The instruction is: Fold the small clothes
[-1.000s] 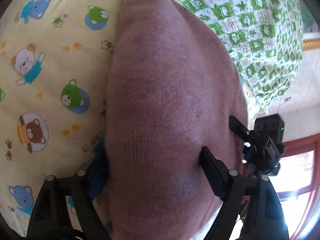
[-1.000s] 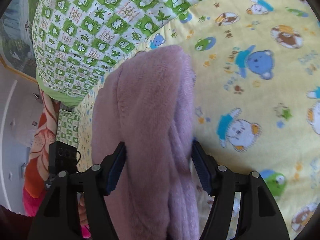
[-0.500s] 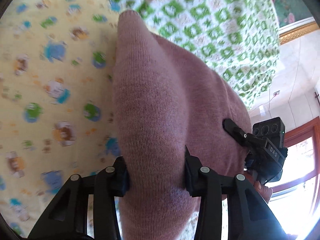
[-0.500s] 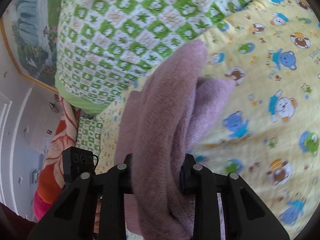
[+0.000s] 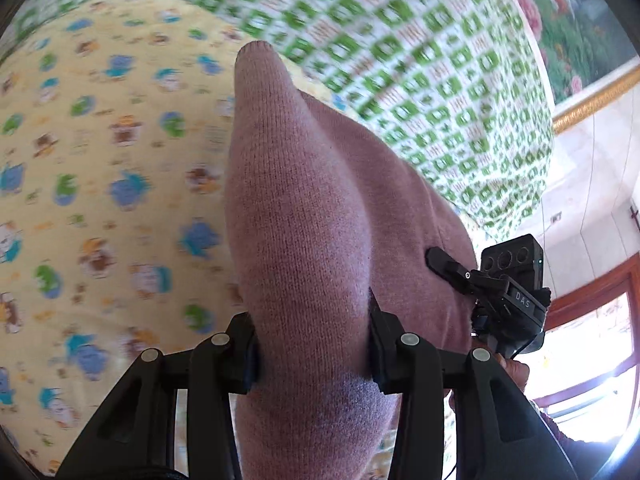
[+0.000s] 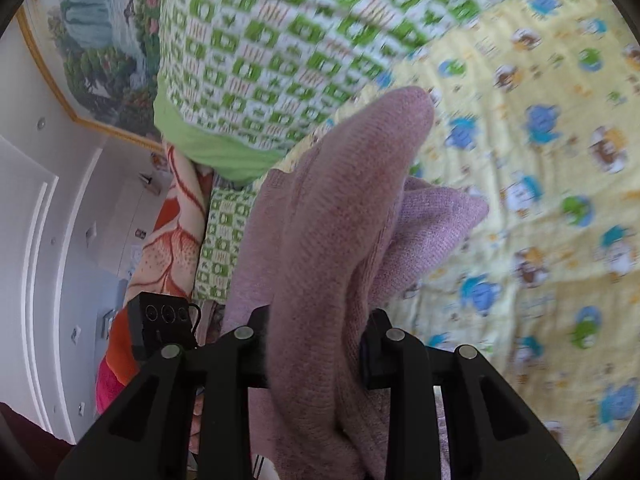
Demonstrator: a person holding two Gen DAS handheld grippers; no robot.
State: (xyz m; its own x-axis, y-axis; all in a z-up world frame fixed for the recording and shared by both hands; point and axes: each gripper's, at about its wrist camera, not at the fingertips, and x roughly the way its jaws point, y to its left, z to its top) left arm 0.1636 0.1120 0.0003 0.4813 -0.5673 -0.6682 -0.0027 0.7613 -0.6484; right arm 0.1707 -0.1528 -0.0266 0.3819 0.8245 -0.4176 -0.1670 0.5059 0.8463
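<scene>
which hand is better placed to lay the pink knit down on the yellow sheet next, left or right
Right, by a small margin. Both the left gripper and right gripper are clamped on the pink knit garment. In the right wrist view, loose folds already hang toward bare yellow bear-print sheet; the left's fabric bulges up, blocking its view.

A home bedroom: a bed under a yellow cartoon-bear cotton sheet, a green-and-white checked quilt heaped at its far edge, a gold-framed landscape painting on the wall beyond.

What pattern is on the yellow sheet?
Small cartoon bears and animals on the yellow sheet; right wrist view shows it best.
</scene>
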